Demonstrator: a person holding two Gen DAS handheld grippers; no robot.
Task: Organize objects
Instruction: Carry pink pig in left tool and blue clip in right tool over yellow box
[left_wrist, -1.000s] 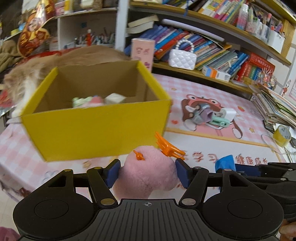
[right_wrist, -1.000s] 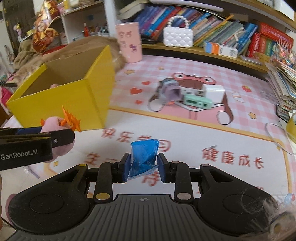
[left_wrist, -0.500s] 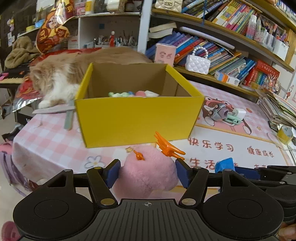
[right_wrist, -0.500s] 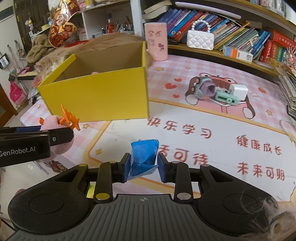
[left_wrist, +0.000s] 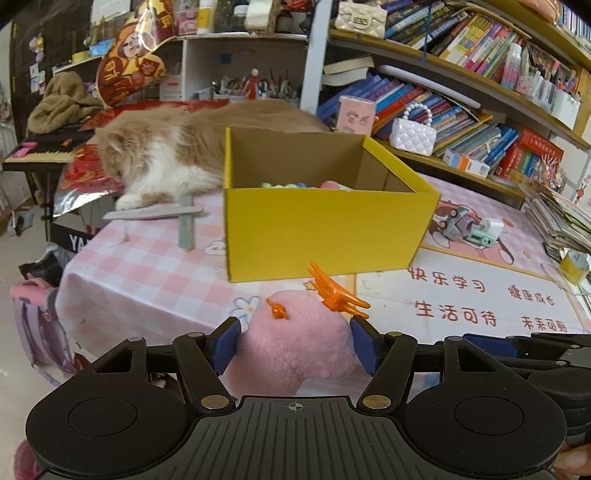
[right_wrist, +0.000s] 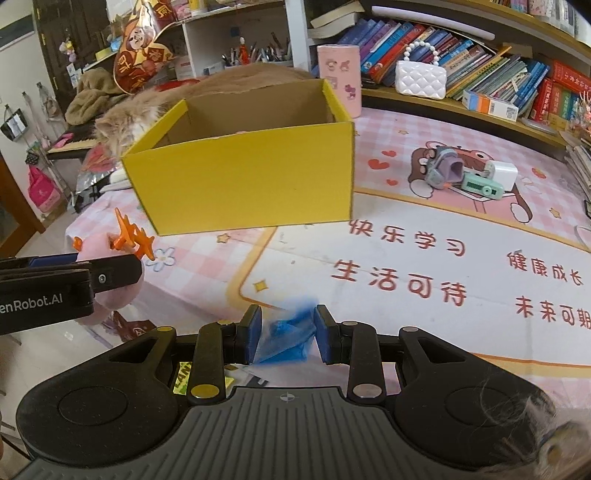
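One yellow box (left_wrist: 325, 229), one pink plush (left_wrist: 295, 347), one blue packet (right_wrist: 288, 336), one cat (left_wrist: 162, 155)

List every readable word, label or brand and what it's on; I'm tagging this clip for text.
"快乐学习" on the table mat
"生活可待" on the same mat
"健康成长" on the same mat
"未来可期", cut off at the frame's edge, on the same mat
"enRobot.AI", first letter cut off, on the left gripper body
Book spines and the red foil bag: too small or blurred to read.
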